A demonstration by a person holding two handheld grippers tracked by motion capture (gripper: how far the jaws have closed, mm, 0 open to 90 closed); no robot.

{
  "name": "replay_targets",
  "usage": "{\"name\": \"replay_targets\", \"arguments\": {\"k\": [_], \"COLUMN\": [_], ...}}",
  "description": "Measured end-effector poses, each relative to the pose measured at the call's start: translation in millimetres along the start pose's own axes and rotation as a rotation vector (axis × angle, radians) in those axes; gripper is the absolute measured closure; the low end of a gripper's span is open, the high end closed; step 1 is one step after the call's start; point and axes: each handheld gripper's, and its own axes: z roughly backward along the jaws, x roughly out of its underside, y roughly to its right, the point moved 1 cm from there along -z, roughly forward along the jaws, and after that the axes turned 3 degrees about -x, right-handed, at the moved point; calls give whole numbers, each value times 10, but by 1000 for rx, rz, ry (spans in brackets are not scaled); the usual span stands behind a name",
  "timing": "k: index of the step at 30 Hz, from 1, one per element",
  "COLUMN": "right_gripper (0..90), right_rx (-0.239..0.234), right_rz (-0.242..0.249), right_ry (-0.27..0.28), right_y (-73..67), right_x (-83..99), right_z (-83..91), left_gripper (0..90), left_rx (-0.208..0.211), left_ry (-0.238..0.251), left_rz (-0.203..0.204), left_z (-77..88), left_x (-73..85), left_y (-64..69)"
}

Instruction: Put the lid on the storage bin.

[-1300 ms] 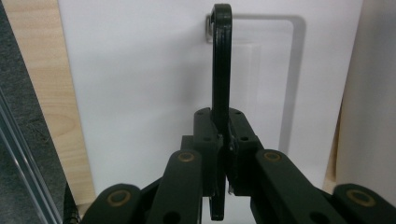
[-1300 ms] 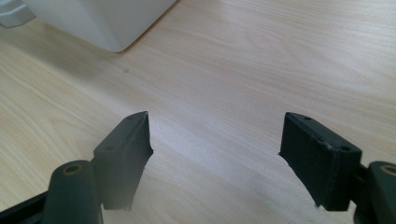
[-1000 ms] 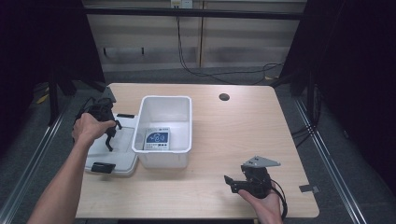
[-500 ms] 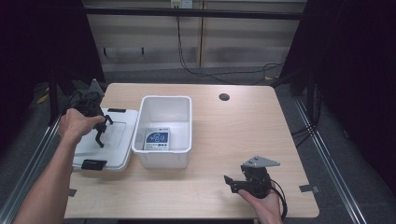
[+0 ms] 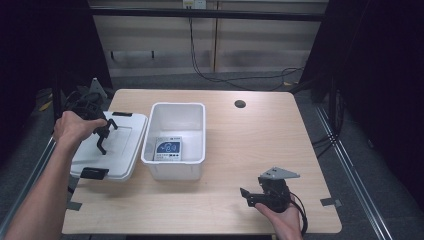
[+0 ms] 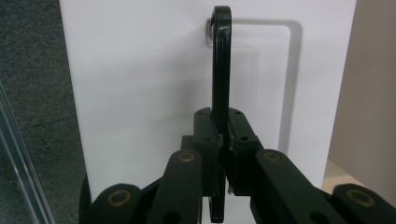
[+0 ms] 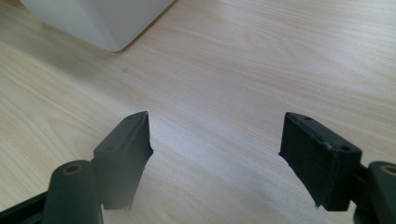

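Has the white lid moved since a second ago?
Yes. The white lid, carried by its handle in the left gripper, has shifted left, away from the white bin.

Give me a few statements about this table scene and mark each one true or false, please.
1. The left tool is clamped on the black handle of the white lid. True.
2. The lid sits closed on the bin. False: it is off, to the left of the open bin.
3. The right tool grips a card. False: its jaws stand wide apart over bare table, with nothing between them.
4. A blue and white card lies inside the bin. True.
5. The right tool is near the table's front edge, apart from the bin. True.
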Motion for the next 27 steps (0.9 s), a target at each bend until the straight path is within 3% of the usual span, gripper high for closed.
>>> {"name": "replay_targets", "arguments": {"k": [27], "right_gripper": [240], "right_rx": [-7], "right_rz": [-1], "right_ry": [2], "right_y": [-10], "right_x": [-6], "right_z": [-2], "left_gripper": [848], "left_rx": [5], "left_ry": [48], "left_rz": [8], "left_z": [406], "left_x": [59], "left_y": [-10]}}
